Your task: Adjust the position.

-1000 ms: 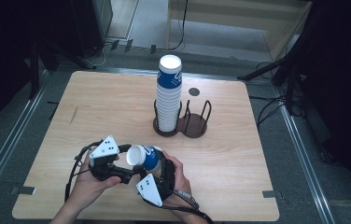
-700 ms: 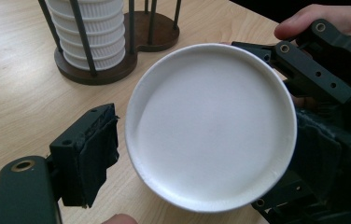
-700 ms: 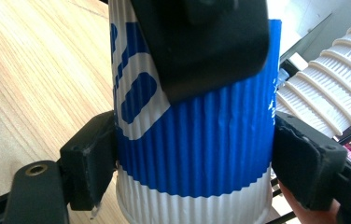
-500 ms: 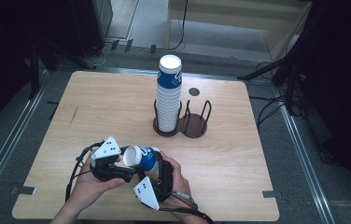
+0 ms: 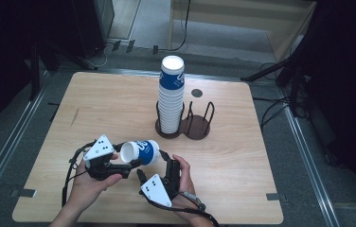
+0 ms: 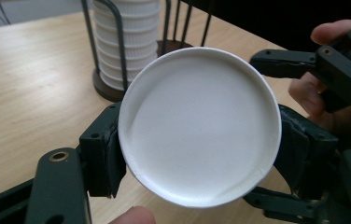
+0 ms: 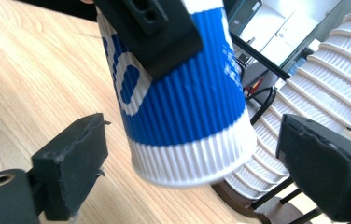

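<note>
A blue and white ribbed paper cup lies on its side in the air above the table's front. My left gripper is shut on it; in the left gripper view the cup's white round end faces the camera with a pad pressed on each side. My right gripper comes up from the front. Its jaws have just been opening, and the cup sits between them with a gap to each pad.
A tall stack of the same cups stands in a dark wire holder at the table's middle rear; the holder's right slot holds nothing. A small dark hole marks the tabletop behind it. The wooden table ends near both hands.
The left jaws have closed onto the cup's end. The right jaws, which held the cup before, have spread off it. Both hands have stayed in place.
</note>
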Demonstrator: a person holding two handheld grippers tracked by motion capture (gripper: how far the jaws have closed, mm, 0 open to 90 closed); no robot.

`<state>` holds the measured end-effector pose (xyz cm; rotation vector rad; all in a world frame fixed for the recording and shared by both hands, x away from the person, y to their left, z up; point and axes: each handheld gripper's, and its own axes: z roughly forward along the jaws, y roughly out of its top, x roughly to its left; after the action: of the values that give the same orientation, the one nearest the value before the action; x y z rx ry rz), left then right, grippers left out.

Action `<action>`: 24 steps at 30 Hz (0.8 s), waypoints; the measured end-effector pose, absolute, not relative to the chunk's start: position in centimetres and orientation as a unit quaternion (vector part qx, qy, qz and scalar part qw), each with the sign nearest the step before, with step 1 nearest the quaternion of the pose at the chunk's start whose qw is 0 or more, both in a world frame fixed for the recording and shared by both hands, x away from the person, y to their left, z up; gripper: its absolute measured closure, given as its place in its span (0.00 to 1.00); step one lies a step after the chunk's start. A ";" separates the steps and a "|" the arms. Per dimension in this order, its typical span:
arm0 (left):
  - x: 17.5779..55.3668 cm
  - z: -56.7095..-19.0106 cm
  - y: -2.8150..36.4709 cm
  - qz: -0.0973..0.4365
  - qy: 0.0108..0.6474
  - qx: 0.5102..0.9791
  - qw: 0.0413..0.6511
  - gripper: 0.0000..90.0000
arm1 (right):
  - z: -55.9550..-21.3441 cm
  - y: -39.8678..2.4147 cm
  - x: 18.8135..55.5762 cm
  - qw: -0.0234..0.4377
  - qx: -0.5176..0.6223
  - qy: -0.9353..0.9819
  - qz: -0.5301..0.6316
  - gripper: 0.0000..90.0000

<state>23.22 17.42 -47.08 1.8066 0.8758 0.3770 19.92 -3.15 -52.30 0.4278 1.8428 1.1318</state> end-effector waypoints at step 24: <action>23.4 -47.5 18.8 0.209 0.381 0.705 0.560 0.31 | -51.0 -4.8 21.3 0.407 0.265 0.723 0.492 0.07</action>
<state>23.39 18.76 -47.54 1.6620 0.8980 0.4931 21.26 -4.79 -50.96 0.6680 1.8217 1.2404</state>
